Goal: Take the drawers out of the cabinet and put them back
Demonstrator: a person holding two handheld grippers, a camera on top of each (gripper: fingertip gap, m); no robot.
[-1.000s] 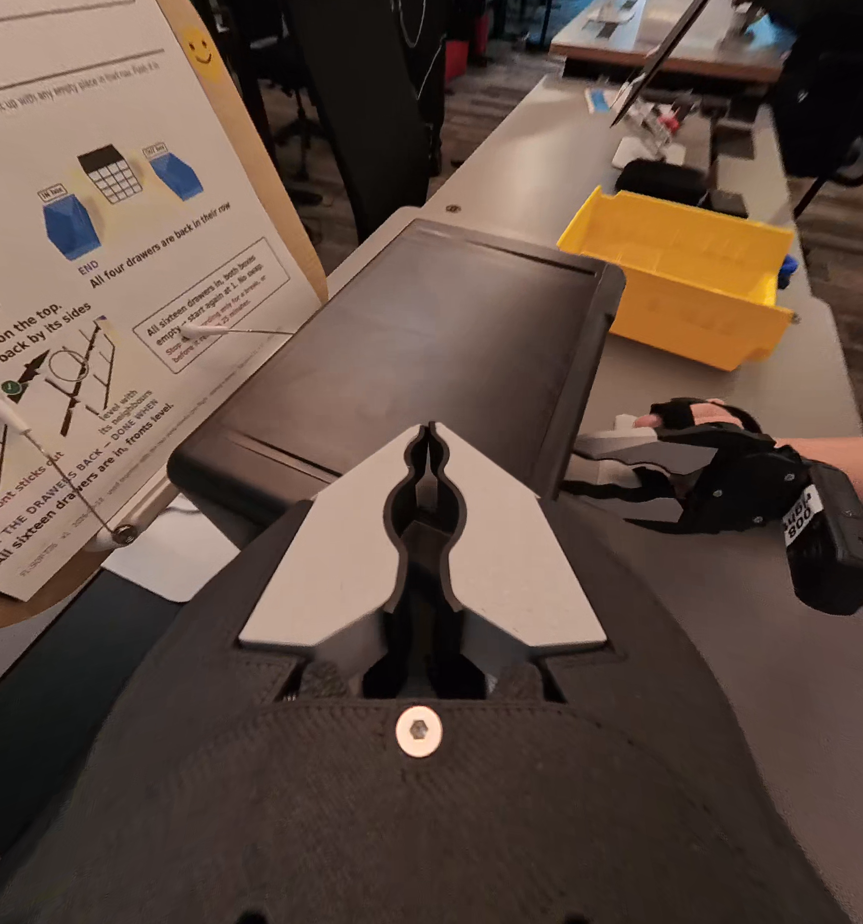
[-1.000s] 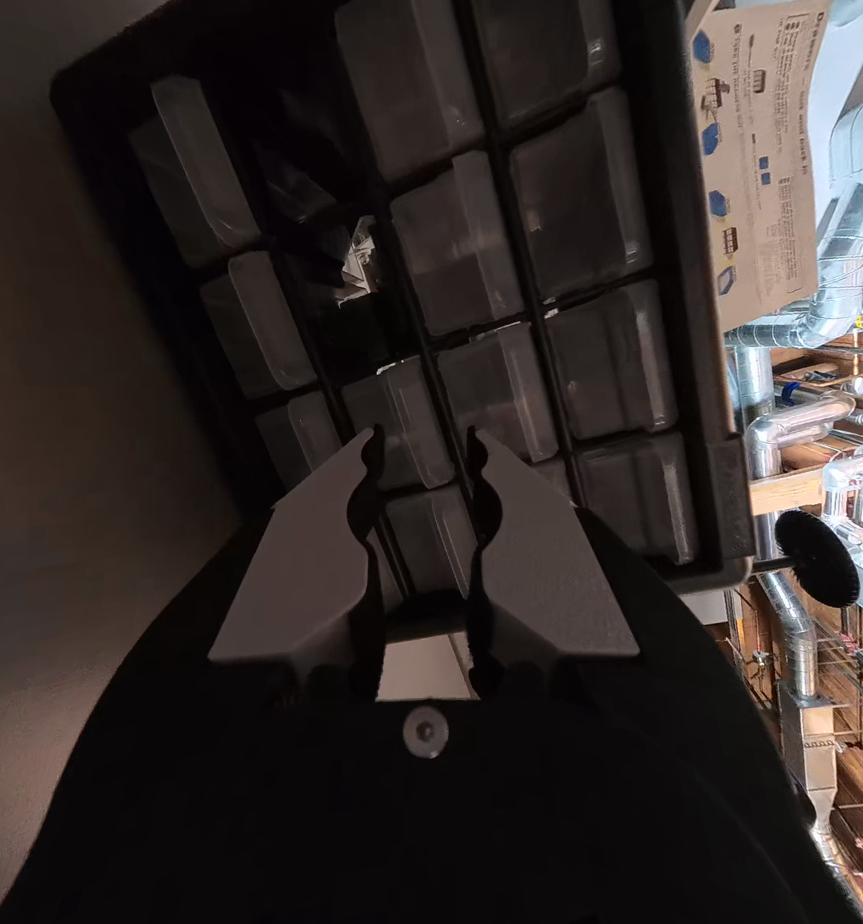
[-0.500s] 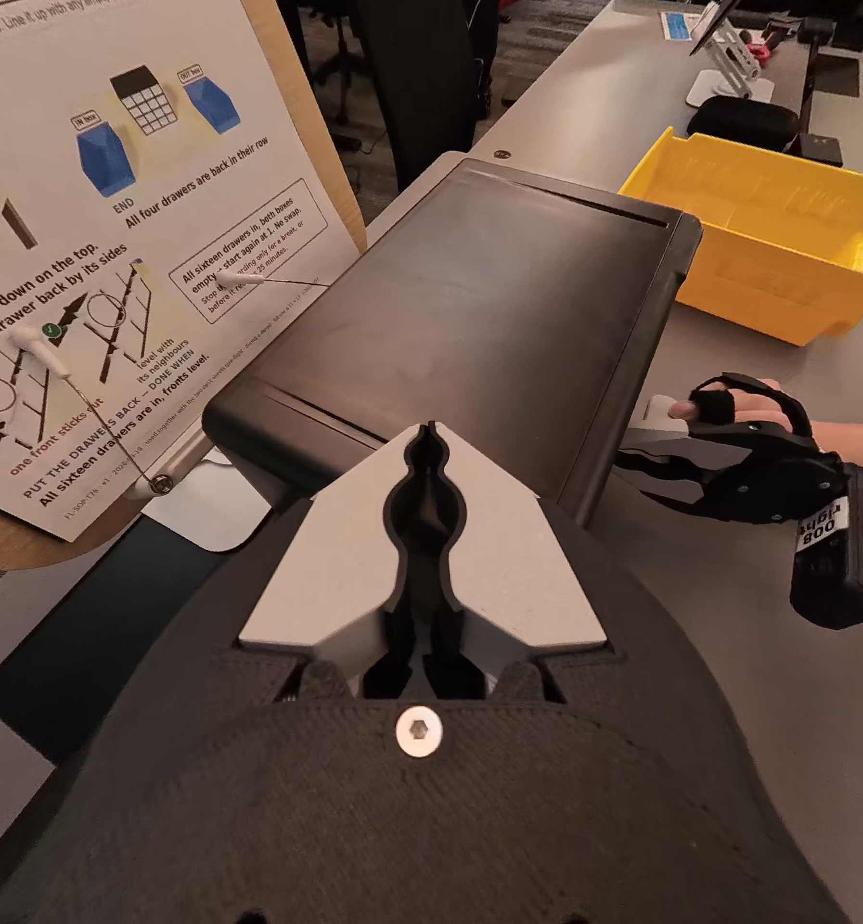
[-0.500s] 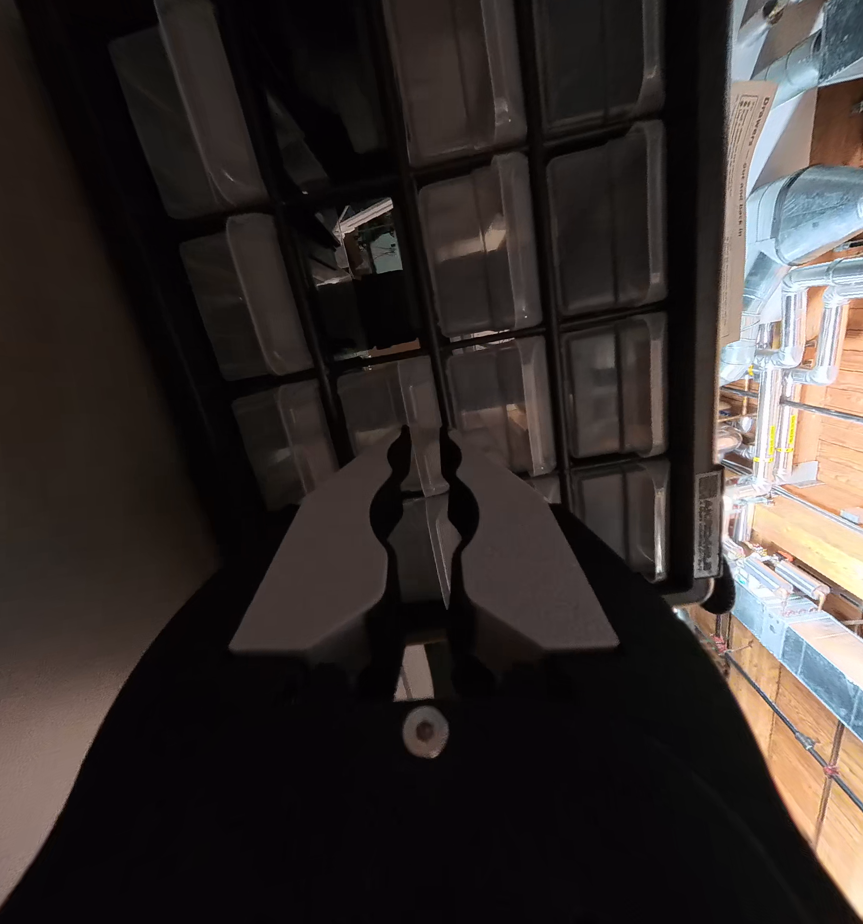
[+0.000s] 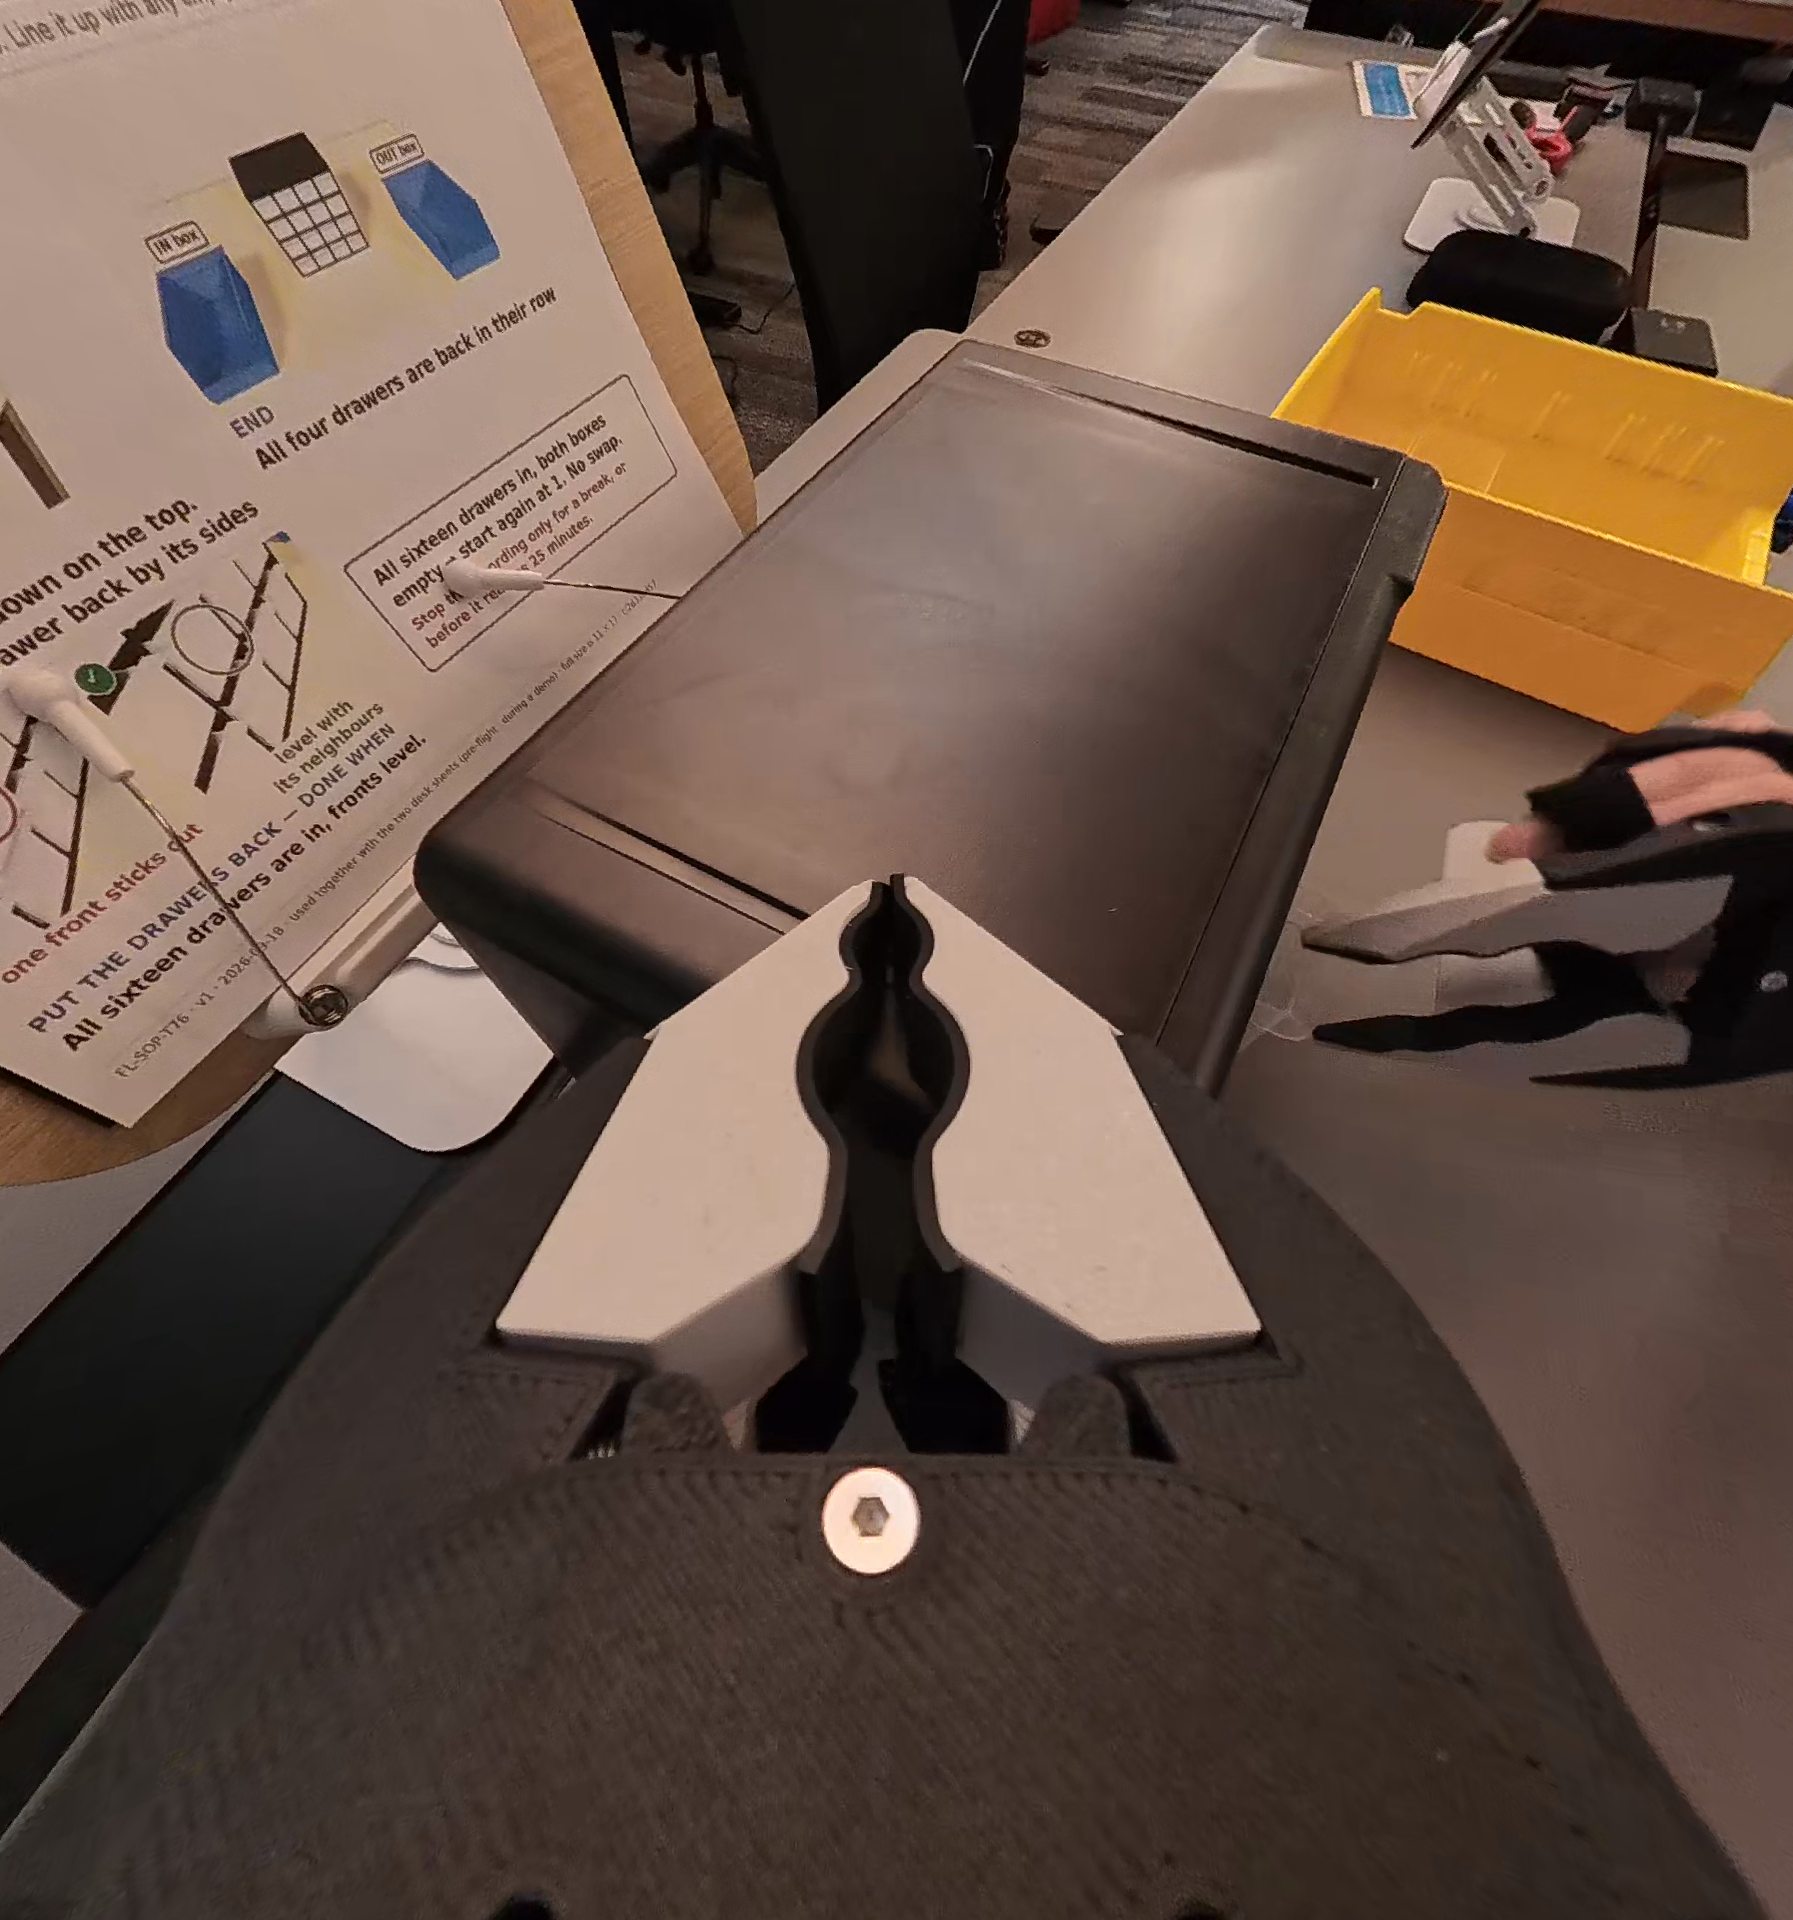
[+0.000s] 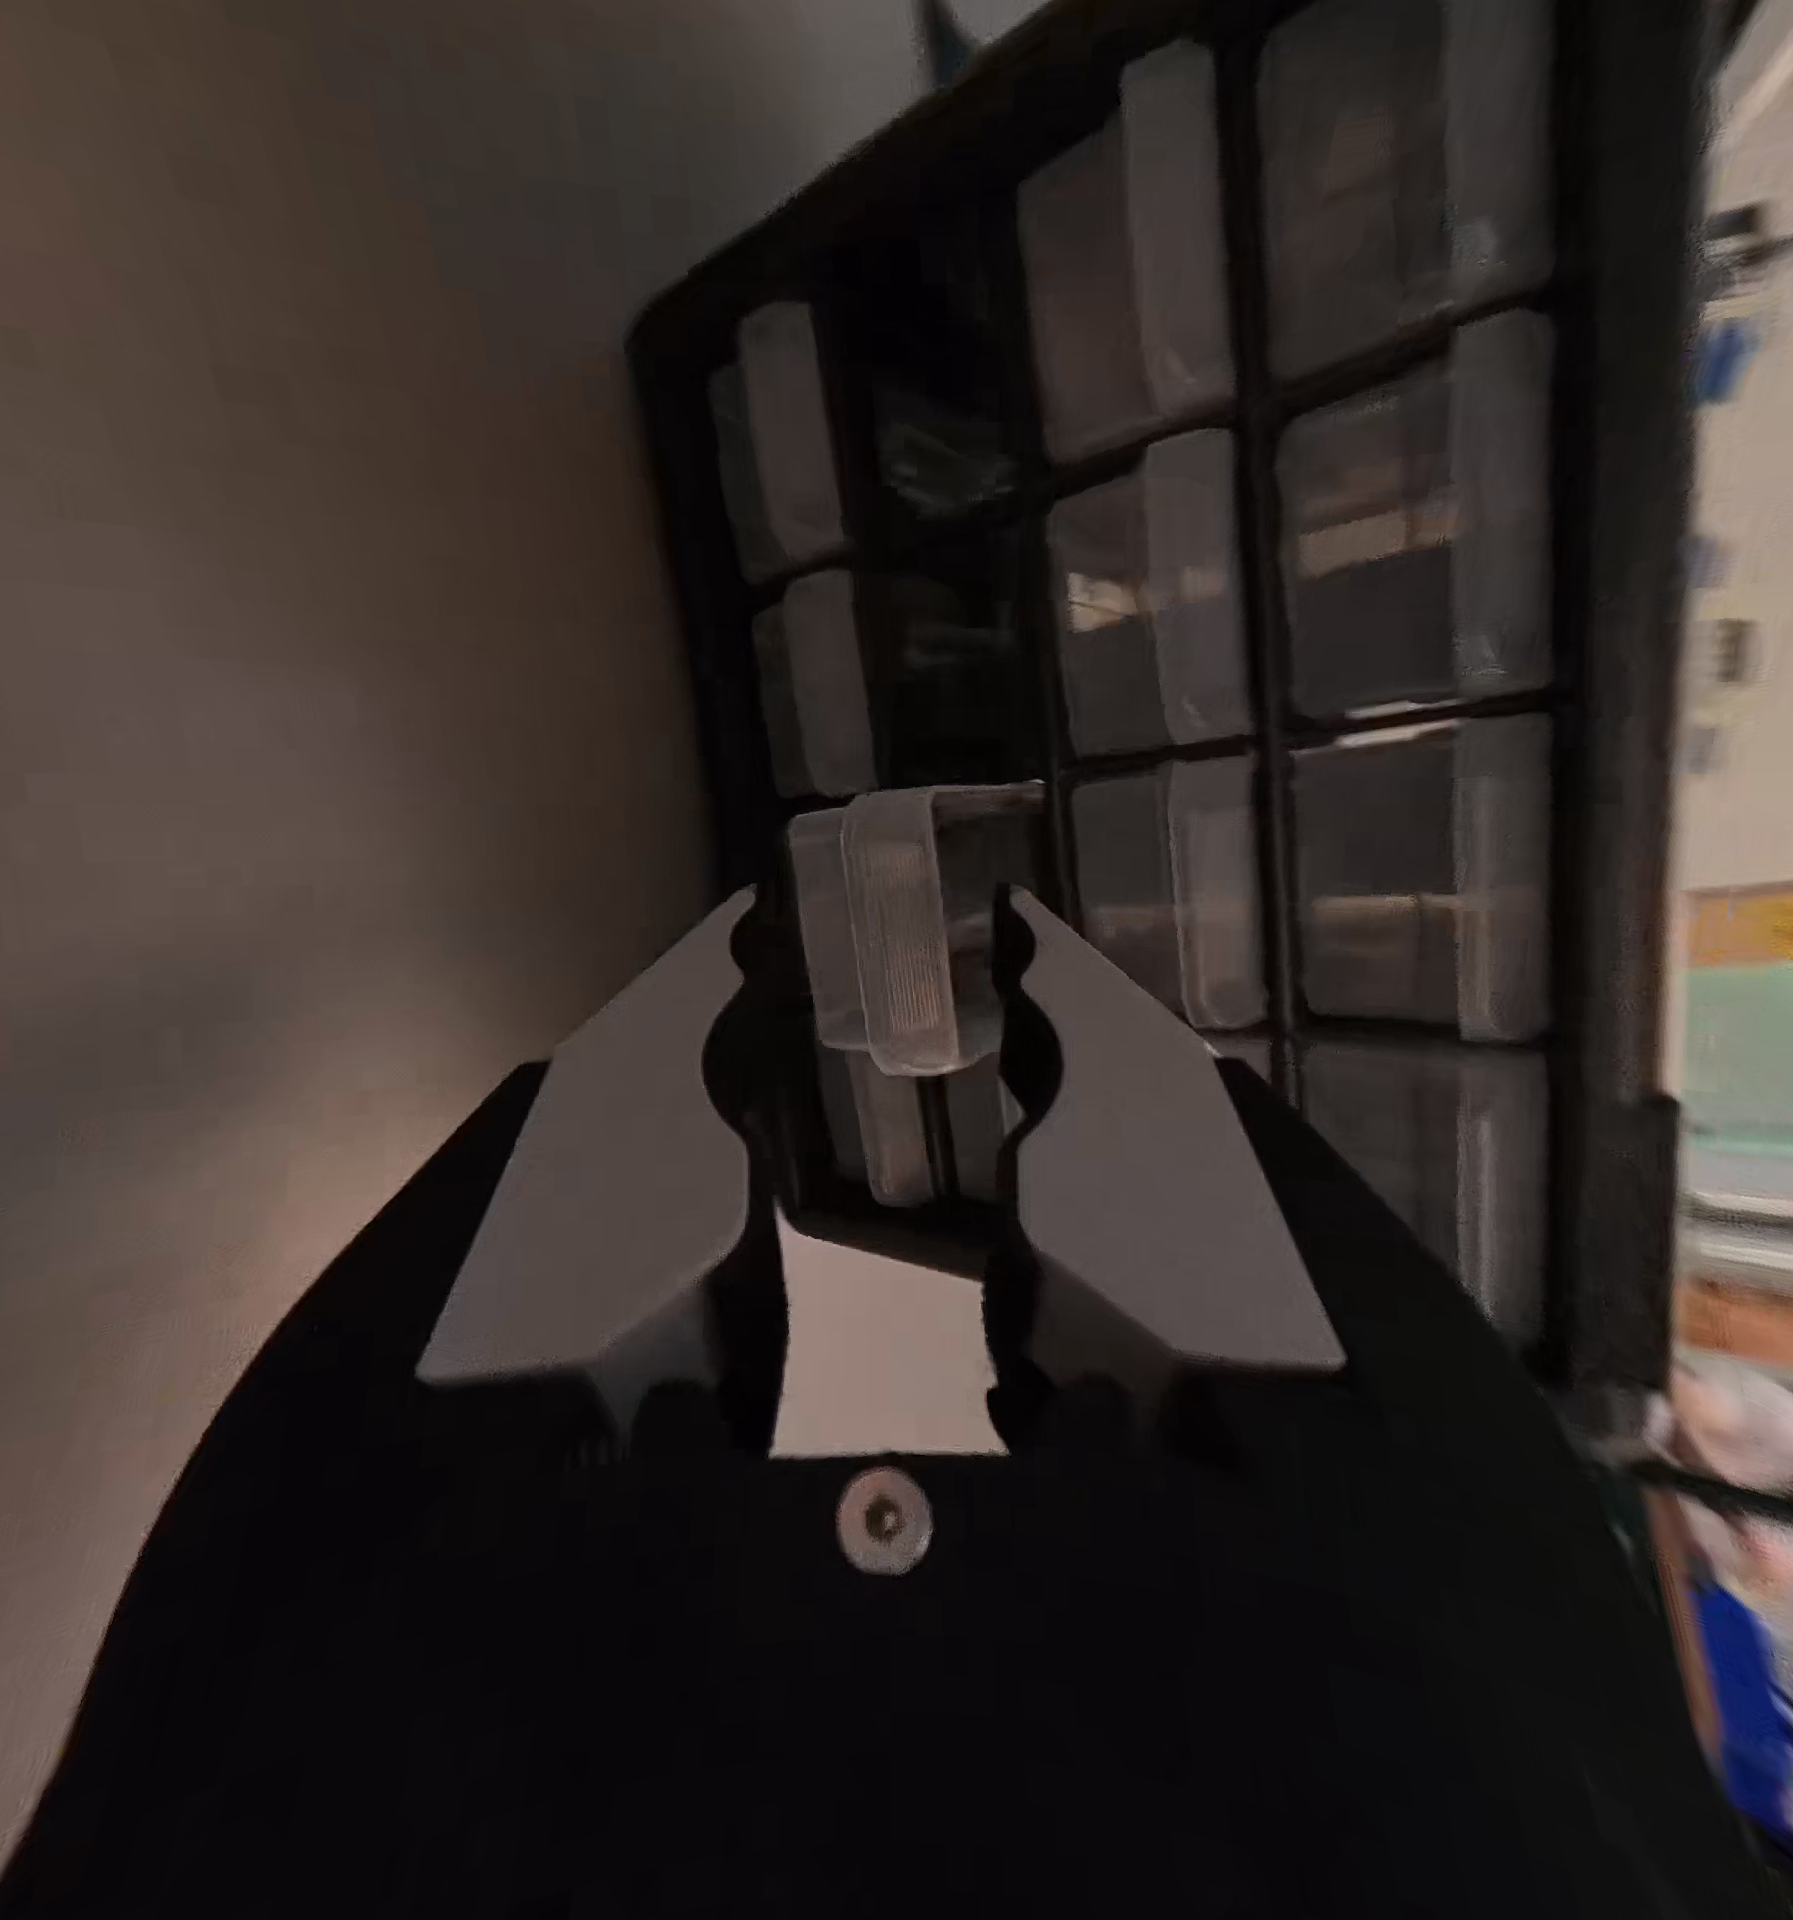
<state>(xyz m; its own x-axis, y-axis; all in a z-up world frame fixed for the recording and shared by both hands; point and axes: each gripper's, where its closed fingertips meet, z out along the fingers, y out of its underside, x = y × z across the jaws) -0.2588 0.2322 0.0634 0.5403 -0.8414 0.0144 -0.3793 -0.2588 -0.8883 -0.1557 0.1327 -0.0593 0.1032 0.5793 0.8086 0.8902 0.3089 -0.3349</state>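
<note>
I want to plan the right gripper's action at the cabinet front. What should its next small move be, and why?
Probably close the right gripper on the clear drawer. That drawer sticks out of the black cabinet farther than its neighbours, and its front tab lies between the open fingers, which do not seem to clamp it yet. The left gripper is shut above the cabinet's top.

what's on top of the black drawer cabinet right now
Nothing lies on the black drawer cabinet's top panel; the left gripper, jaws shut, is at its near edge and hides a strip of it.
</note>
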